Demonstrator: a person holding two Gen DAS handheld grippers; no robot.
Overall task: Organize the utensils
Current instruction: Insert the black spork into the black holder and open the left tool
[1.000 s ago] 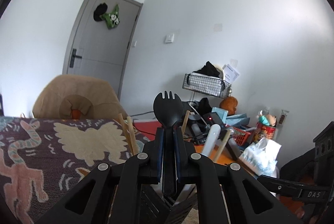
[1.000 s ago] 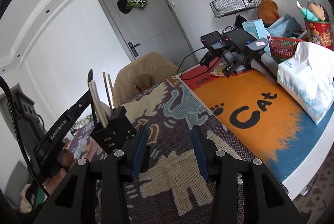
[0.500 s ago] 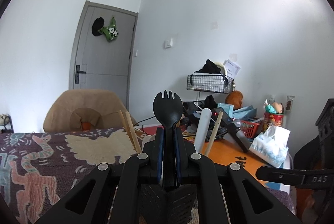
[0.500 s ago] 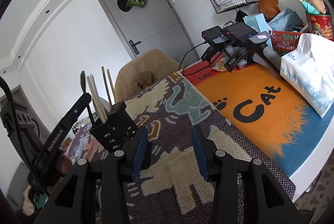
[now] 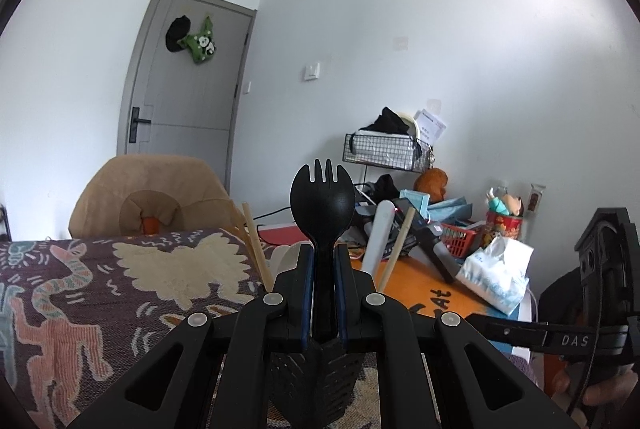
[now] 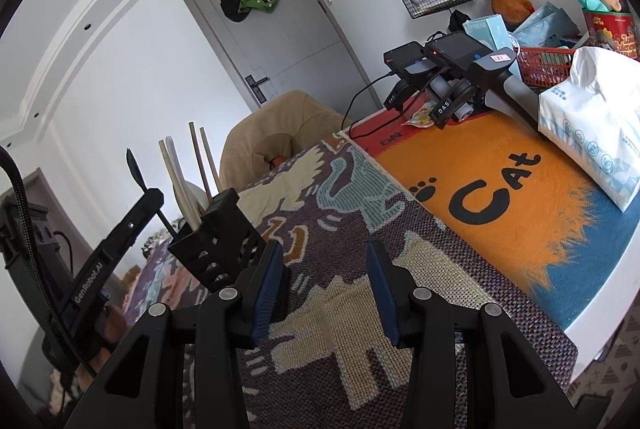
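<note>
Spork (image 5: 322, 197) clamped in left tool (image 5: 323, 293) above black holder (image 6: 218, 241) crowded with chopsticks (image 6: 202, 159); right tool (image 6: 326, 289) gapes.

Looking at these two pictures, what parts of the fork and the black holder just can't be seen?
- Fork handle tip: left view, hidden behind the left tool and the holder.
- Holder's inside and compartments: both views, hidden by its own walls.
- Chopsticks lower ends: right view, hidden inside the holder.
- Fork head: right view, edge-on and too thin to read.
</note>
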